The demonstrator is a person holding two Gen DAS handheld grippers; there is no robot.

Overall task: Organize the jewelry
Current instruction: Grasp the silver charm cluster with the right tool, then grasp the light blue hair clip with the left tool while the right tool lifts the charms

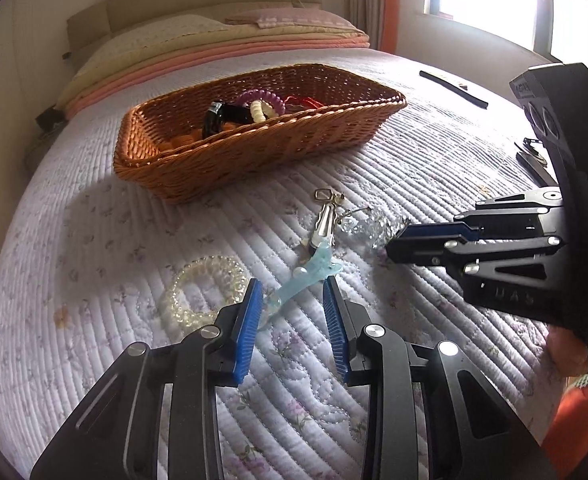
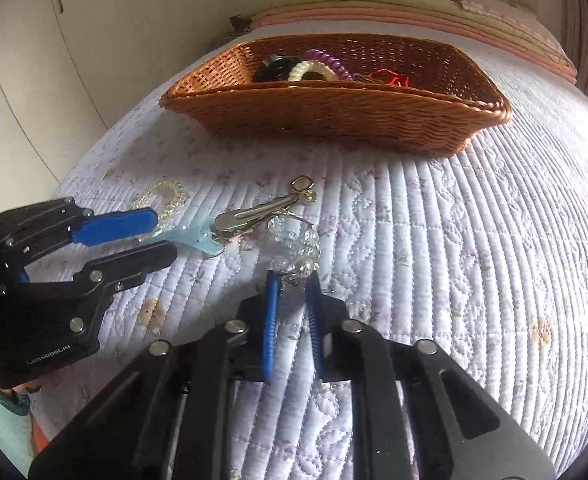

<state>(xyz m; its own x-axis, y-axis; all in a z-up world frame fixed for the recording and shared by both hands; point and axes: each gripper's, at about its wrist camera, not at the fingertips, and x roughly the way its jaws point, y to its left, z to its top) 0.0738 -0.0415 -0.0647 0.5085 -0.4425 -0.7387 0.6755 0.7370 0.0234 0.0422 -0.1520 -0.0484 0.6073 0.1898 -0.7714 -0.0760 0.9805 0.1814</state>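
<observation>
Quilted lavender bedspread (image 1: 93, 240), stitched ridges, faint floral print. Woven wicker basket (image 1: 197, 168) further up the bed, rectangular, holds bead bracelets. Loose on the quilt: clear crystal bracelet (image 2: 294, 240), silver metal clip (image 2: 253, 212), pale blue plastic hair clip (image 1: 310, 274), clear coil hair tie (image 1: 201, 288). Right gripper (image 2: 291, 276) pinched nearly closed on the crystal bracelet's edge. Left gripper (image 1: 291, 292) narrow, straddling the blue clip; contact unclear.

- The left claw (image 1: 291, 292) points down at the bed (image 1: 93, 240). Its two blue pads stand apart.
- The right claw (image 2: 291, 276) points down too, pads nearly pinched together.
</observation>
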